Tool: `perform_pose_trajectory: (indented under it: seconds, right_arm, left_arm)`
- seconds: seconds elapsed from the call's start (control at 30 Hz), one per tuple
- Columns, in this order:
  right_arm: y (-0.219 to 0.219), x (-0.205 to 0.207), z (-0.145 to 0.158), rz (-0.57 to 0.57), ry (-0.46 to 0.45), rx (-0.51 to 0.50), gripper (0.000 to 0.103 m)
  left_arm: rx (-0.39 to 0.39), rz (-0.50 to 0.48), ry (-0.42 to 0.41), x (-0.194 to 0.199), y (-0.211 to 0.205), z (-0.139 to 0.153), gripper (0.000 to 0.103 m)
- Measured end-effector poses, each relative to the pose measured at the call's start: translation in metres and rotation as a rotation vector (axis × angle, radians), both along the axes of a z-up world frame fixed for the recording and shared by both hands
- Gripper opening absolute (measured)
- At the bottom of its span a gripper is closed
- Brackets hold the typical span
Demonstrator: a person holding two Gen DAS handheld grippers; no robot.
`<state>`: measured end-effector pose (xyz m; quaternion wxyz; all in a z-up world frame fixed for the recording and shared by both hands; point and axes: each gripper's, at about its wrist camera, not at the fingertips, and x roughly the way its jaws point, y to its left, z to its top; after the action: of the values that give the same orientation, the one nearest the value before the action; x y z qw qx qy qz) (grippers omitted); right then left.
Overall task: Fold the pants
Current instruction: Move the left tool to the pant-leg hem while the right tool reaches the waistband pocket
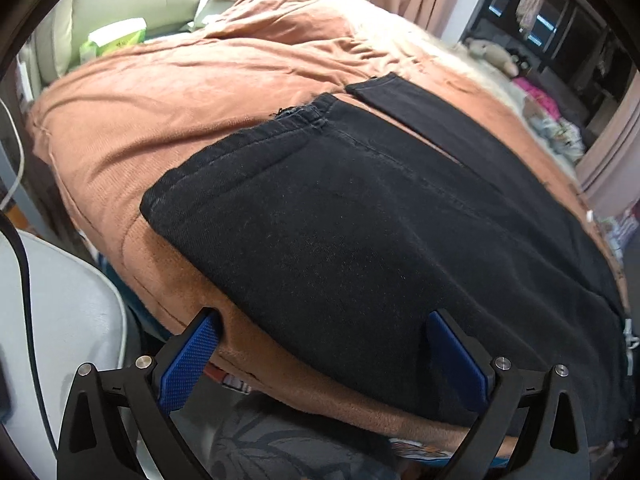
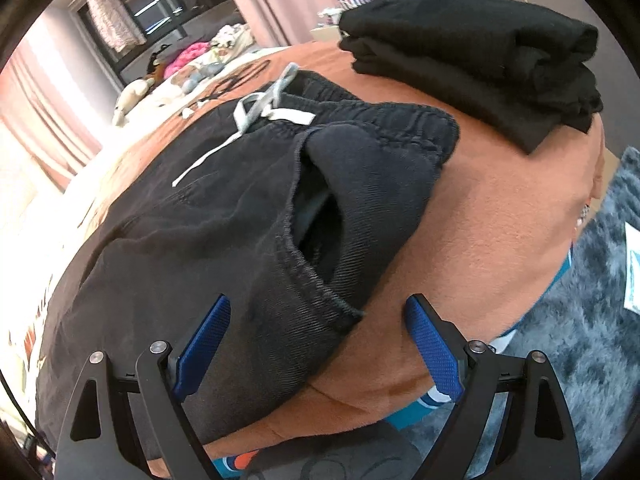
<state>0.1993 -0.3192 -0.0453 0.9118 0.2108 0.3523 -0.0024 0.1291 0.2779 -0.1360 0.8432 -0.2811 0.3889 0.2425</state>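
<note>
Black pants (image 1: 360, 220) lie flat on an orange-brown blanket (image 1: 180, 92) on a bed, with the two leg hems (image 1: 304, 114) at the far end. My left gripper (image 1: 324, 316) is open wide at the near edge of the bed. One leg's edge lies below its jaws, and its blue pads (image 1: 188, 360) press on nothing. In the right wrist view I see the pants' (image 2: 200, 220) elastic waistband with a white drawstring (image 2: 256, 112) and a gaping side pocket (image 2: 316, 220). My right gripper (image 2: 319, 300) is open over the pocket's lower end, not gripping.
A stack of folded black clothes (image 2: 472, 60) sits on the blanket (image 2: 500, 220) beyond the waistband. Cream pillows and a green pack (image 1: 116, 40) are at the bed's head, a plush toy (image 1: 492, 54) on the far side. A white chair (image 1: 68, 320) stands left, a grey shaggy rug (image 2: 592, 340) right.
</note>
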Motion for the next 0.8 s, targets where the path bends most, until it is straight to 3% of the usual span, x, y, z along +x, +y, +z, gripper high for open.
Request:
perform_pose_trajectory:
  seconds: [0.2,0.3,0.47,0.6,0.7,0.8]
  right_arm:
    - [0.000,0.006,-0.002,0.000,0.016,-0.017,0.089]
    - [0.002,0.007,-0.001,-0.010,0.029,-0.042,0.089]
    - [0.003,0.006,0.000,-0.003,0.038,-0.049,0.089]
    - [0.000,0.005,0.001,-0.004,0.027,-0.026,0.088]
    - [-0.004,0.006,0.000,-0.019,0.027,-0.017,0.088]
    - [-0.007,0.008,-0.002,-0.023,0.025,0.000,0.077]
  left_arm:
    - [-0.215,0.037,0.001,-0.009,0.019,-0.023,0.103]
    - [-0.127,0.024,0.001,-0.015,0.014,-0.012,0.094]
    - [-0.102,0.044,-0.028,-0.033,0.015,0.003,0.068]
    - [-0.096,0.049,-0.115,-0.044,0.022,0.019,0.067]
    - [-0.090,0.050,-0.132,-0.034,0.026,0.024,0.066]
    - [-0.116,0.072,-0.124,-0.025,0.037,0.015,0.059]
